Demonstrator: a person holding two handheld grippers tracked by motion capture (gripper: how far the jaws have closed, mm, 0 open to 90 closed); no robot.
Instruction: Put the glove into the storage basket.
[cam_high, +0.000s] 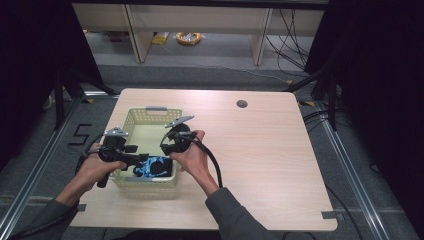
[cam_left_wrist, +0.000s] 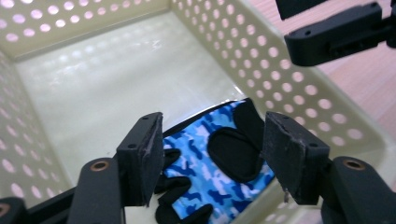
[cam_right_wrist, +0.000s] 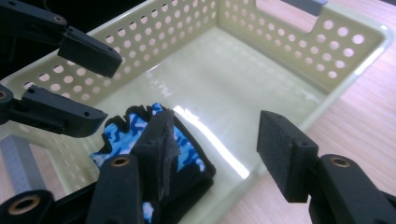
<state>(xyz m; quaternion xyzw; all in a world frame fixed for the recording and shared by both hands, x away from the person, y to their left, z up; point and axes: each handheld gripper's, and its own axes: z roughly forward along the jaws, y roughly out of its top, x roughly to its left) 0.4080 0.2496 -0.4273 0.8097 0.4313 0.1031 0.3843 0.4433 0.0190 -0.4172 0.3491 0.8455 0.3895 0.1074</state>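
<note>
- A blue camouflage fingerless glove (cam_high: 154, 167) lies flat on the floor of the pale green perforated basket (cam_high: 131, 117), in the corner nearest the person; its black fingers curl toward the near wall.
- Left gripper (cam_left_wrist: 212, 158): jaws stand apart, nothing pressed between the pads; the glove shows below and beyond them, untouched. Judgement: it reads as set down, not held.
- Right gripper (cam_right_wrist: 219, 154): jaws likewise spread and bare, above the basket's near right corner, with the glove under its left jaw.
- Both hands flank the basket's near end from opposite sides, left hand (cam_high: 92, 167) outside the left wall, right hand (cam_high: 192, 155) at the right wall. Judgement: this suits a two-handed lowering of a limp item, each claw having one edge.
- Edges: perforated walls rise on all sides; a grey handle (cam_high: 156, 108) sits at the far rim.
- Open room: most of the basket floor is bare, and the wooden table (cam_high: 260, 165) to the right is free up to its edges. Straight up looks the safest way out.
</note>
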